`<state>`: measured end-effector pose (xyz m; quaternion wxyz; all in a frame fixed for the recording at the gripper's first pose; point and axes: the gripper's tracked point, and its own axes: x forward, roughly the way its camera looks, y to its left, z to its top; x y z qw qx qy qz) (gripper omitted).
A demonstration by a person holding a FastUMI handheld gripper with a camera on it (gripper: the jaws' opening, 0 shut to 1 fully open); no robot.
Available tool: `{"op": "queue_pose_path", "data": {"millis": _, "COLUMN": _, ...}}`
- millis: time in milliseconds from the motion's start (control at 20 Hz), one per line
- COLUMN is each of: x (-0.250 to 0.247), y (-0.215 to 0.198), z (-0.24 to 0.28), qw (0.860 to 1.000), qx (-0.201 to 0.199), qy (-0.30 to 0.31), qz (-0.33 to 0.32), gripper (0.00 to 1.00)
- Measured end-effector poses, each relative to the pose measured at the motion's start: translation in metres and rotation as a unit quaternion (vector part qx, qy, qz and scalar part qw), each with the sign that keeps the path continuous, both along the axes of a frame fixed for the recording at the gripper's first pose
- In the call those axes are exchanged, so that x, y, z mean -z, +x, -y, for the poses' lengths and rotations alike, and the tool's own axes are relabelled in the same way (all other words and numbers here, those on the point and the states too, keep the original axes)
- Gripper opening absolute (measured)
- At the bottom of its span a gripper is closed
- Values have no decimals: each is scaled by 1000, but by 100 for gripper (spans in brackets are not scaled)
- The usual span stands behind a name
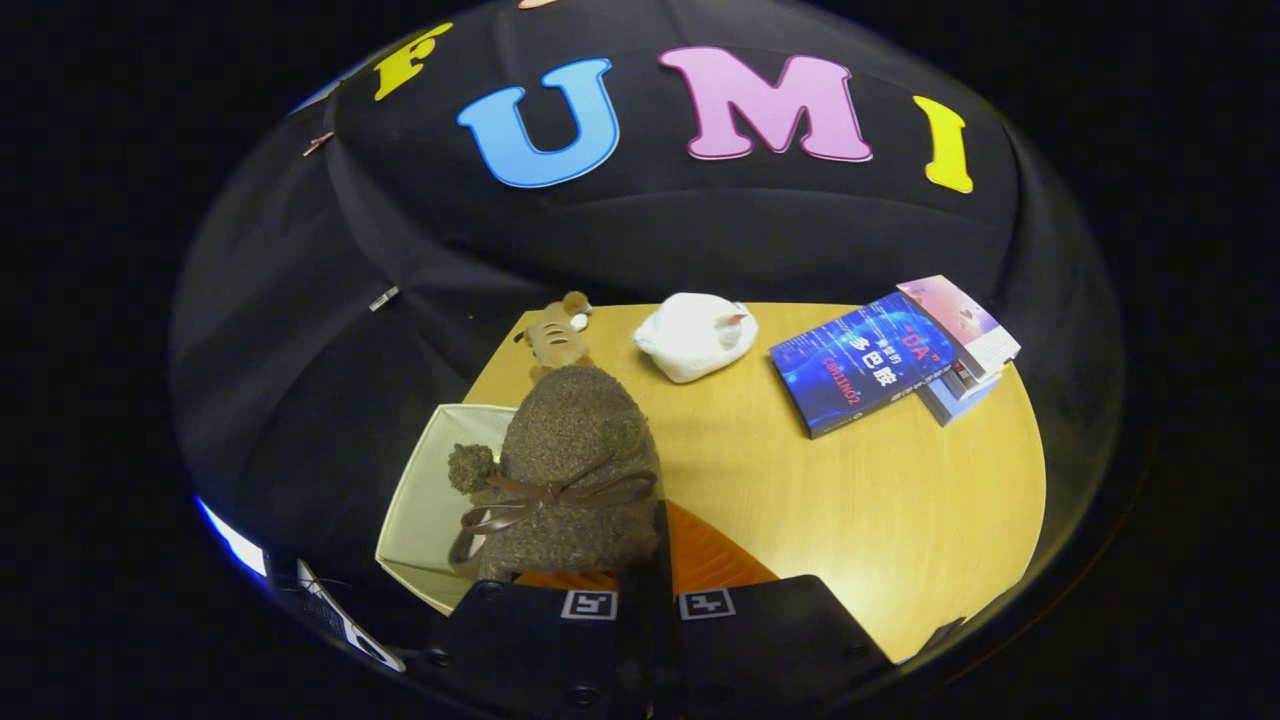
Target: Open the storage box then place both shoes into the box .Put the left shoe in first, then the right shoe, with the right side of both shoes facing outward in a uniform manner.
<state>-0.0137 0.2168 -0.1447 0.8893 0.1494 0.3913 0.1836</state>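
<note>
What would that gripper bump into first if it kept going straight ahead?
Nothing new, probably: the gripper already looks closed on the brown fuzzy shoe. Pushed onward, the shoe would likely enter the open storage box, though depth is unclear.

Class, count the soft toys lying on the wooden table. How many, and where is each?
2. A brown soft toy lies at the table's far edge beyond the shoe the gripper holds; a white one lies beside it, near the books.

The blue book [862, 362] says "DA" in red, and the gripper [648, 592], pinching the brown shoe [575, 450], has square code signs on both fingers.
</note>
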Motion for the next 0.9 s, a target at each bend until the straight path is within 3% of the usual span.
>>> {"op": "queue_pose_path", "data": {"millis": 200, "x": -14, "y": -2, "z": -69, "qw": 1000, "qx": -20, "qy": 0, "qz": -9, "gripper": 8}}
{"op": "queue_pose_path", "data": {"millis": 450, "x": 3, "y": 5, "z": -129, "qw": 998, "qx": -14, "qy": -43, "qz": -38, "gripper": 8}}
{"op": "queue_pose_path", "data": {"millis": 650, "x": 29, "y": 10, "z": -147, "qw": 992, "qx": 17, "qy": -107, "qz": -59, "gripper": 8}}
{"op": "queue_pose_path", "data": {"millis": 900, "x": 65, "y": 4, "z": -160, "qw": 981, "qx": -2, "qy": -178, "qz": -78, "gripper": 9}}
